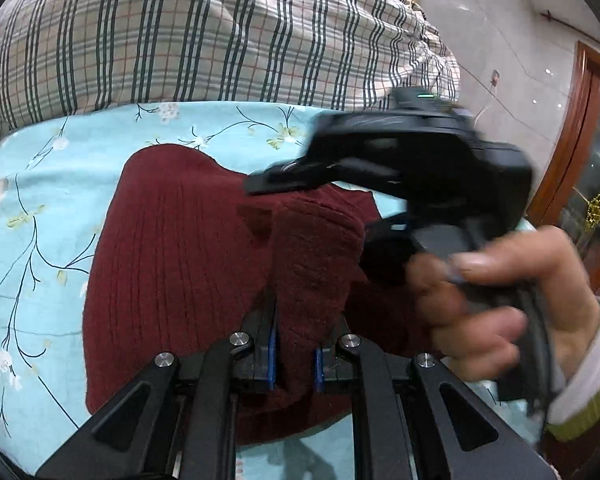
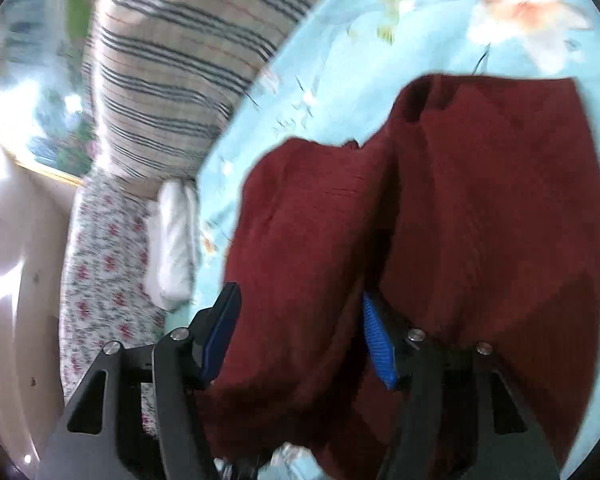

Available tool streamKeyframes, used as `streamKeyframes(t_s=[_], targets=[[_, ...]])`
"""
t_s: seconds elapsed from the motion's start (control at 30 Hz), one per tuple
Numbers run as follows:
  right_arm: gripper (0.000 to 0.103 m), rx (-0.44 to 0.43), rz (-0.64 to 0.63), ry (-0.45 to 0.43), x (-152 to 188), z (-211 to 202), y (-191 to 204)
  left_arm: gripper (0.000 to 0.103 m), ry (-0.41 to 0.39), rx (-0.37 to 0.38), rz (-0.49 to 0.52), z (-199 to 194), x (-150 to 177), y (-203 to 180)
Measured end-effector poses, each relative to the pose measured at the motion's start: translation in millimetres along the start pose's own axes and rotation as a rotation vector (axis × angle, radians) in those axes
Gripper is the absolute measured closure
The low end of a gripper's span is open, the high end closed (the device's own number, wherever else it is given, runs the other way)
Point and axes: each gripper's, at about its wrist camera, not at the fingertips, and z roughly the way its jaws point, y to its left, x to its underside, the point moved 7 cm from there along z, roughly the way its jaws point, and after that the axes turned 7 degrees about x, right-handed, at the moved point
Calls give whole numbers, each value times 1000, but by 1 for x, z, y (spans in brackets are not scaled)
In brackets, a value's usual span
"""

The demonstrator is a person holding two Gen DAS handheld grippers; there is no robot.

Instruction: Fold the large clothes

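A dark red knit sweater (image 1: 172, 240) lies on a light blue floral bed sheet (image 1: 40, 184). My left gripper (image 1: 296, 360) is shut on a bunched fold of the sweater, which stands up between its blue pads. My right gripper (image 1: 380, 184), held by a hand (image 1: 500, 300), hovers blurred over the sweater's right side. In the right wrist view the sweater (image 2: 480, 220) fills the space between the right gripper's (image 2: 300, 340) wide-apart blue pads (image 2: 376, 344); the jaws stand open around a thick fold.
A plaid beige quilt (image 1: 200, 32) is heaped at the back of the bed. A white pillow (image 2: 172, 240) and a flowered cover (image 2: 104, 272) lie at the bed's edge. A wooden cabinet (image 1: 588, 160) stands at the right.
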Motion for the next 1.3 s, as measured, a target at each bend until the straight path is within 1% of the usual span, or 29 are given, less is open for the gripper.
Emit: streamKeyframes(t_s=[0.03,0.07,0.13,0.2,0.27,0.3,0.37,0.4,0.47,0.57,0.63,0.7,0.87,0.9,0.97,1.07,1.13,1.17,1.2,1.23,1.27,1.3], targets=[[78,16,1,15,-2,6,-1,91,4,1,-4,0,0,0],[79,12,-5,19,-3,7,-1,91,7,1,-6,0,-2,0],[82,-17,-55,-31,-5,-10,9,91,2,7,3,-4,-9,-5],[83,-56,-96,-103,-9,-40,21,91,-16,32,29,-11,-20,-18],[83,-63,-136,-167,-11,-69,27,91,-35,81,37,-15,-30,-37],[83,-47,-163,-204,-10,-86,26,91,-38,112,37,-14,-33,-48],[83,-3,-181,-230,-9,-103,16,91,-21,149,42,-6,-31,-62],[83,40,-174,-232,-8,-108,1,91,-4,163,43,1,-28,-67],[83,100,-144,-220,-4,-106,-27,91,53,190,31,22,-13,-73],[83,172,-106,-187,2,-92,-65,91,128,200,7,48,5,-71],[83,172,-92,-185,3,-84,-76,91,146,206,0,56,12,-68],[83,156,-92,-203,2,-84,-77,91,142,205,6,57,11,-67],[83,212,-162,-217,-2,-81,-64,89,147,203,7,56,10,-68],[83,217,-168,-220,-2,-81,-64,87,138,201,11,57,8,-67],[83,217,-176,-228,-2,-83,-63,84,151,215,-13,51,8,-66],[81,234,-185,-257,-3,-89,-62,70,157,240,-37,30,6,-66],[80,296,-171,-276,-4,-96,-69,55,145,234,-39,12,5,-63],[77,351,-155,-284,-3,-102,-74,50,135,222,-38,1,5,-59],[74,398,-129,-301,-1,-113,-80,39,120,208,-38,-10,3,-53],[66,392,-107,-318,1,-121,-82,28,103,190,-41,-20,0,-47],[57,369,-84,-334,3,-129,-82,23,79,160,-55,-32,-4,-36],[53,335,-65,-347,7,-137,-81,21,67,145,-66,-37,-8,-30]])
